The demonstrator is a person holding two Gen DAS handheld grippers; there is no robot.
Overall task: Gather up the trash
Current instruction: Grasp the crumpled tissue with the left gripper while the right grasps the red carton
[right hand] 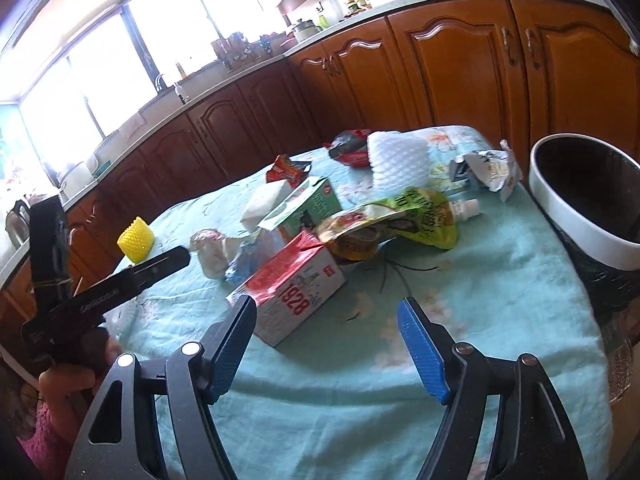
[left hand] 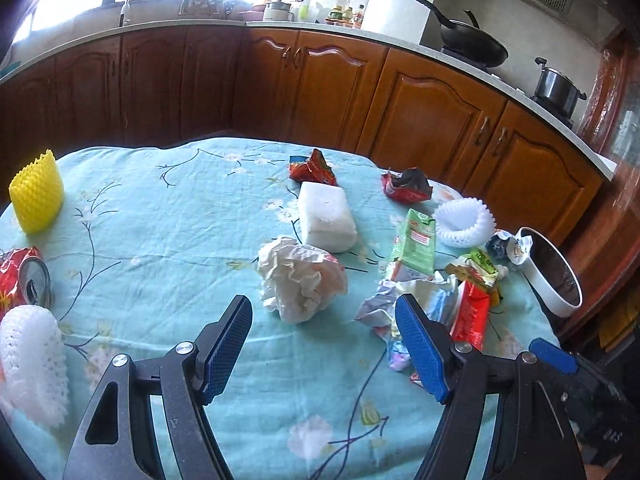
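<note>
You are working over a table (left hand: 168, 248) draped in a pale blue floral cloth, with brown kitchen cabinets (left hand: 436, 116) behind it. Your left gripper (left hand: 324, 344) and right gripper (right hand: 326, 344) both hover wide open, holding nothing. Trash lies across the cloth: one crumpled paper ball (left hand: 300, 276) mid-table, one white foam block (left hand: 326, 216) behind it, two cartons, red (right hand: 292, 292) and green (right hand: 304, 204), and one yellow foam sleeve (left hand: 37, 194) at the left edge. One white-rimmed bin (right hand: 588, 204) stands at the table's right edge.
</note>
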